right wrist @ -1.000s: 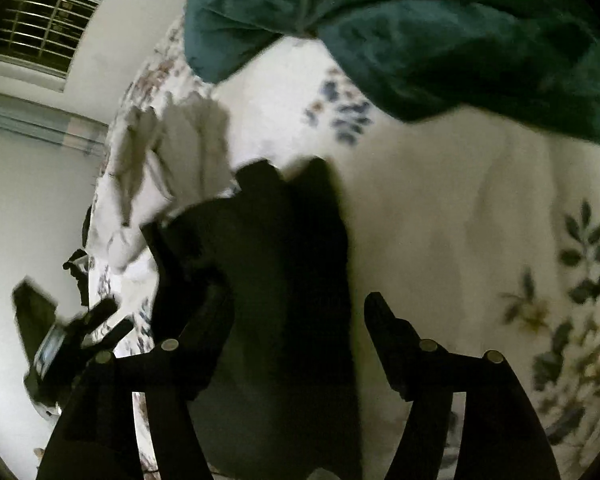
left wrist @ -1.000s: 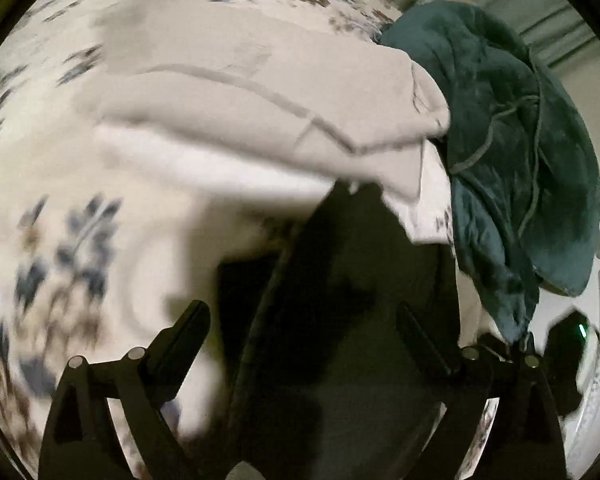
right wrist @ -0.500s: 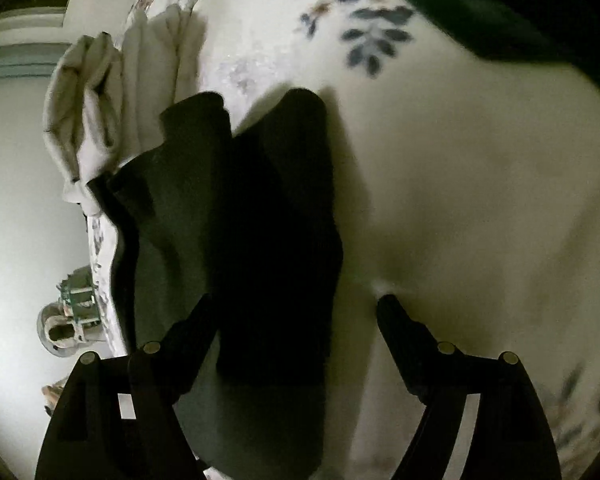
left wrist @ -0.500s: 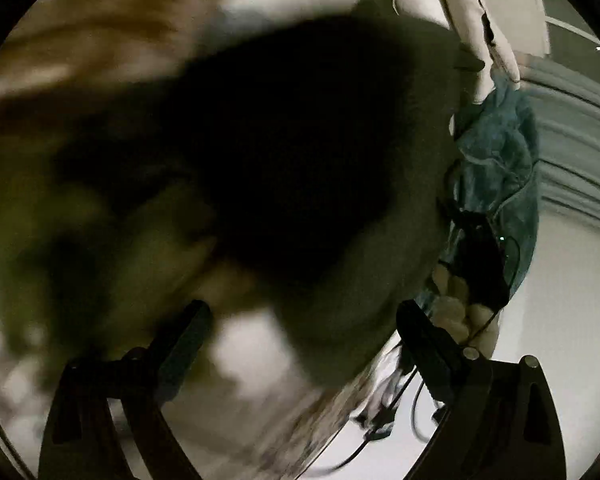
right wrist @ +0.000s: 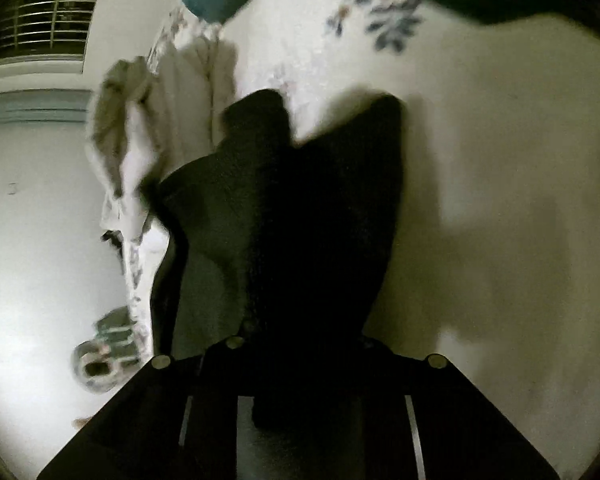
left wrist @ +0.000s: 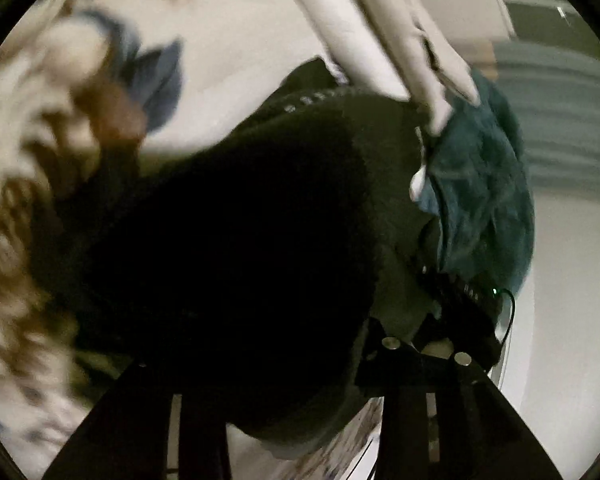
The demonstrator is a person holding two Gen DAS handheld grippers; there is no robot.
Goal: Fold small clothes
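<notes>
the dark garment (right wrist: 300, 216) hangs lengthwise straight out from the right tool (right wrist: 300, 344), clamped on its near edge above the bed (right wrist: 500, 160). the left tool (left wrist: 268, 360) looks clamped on the same cloth, its fingers buried in it.

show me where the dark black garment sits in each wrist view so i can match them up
Left wrist: the dark black fabric garment fills the centre and lower middle, blurred, reaching down to the left hand-held gripper.
Right wrist: it hangs up the centre, two points at its top, above the right hand-held gripper.
Shared landmark: the folded cream cloth, top right in the left view, upper left in the right view.
</notes>
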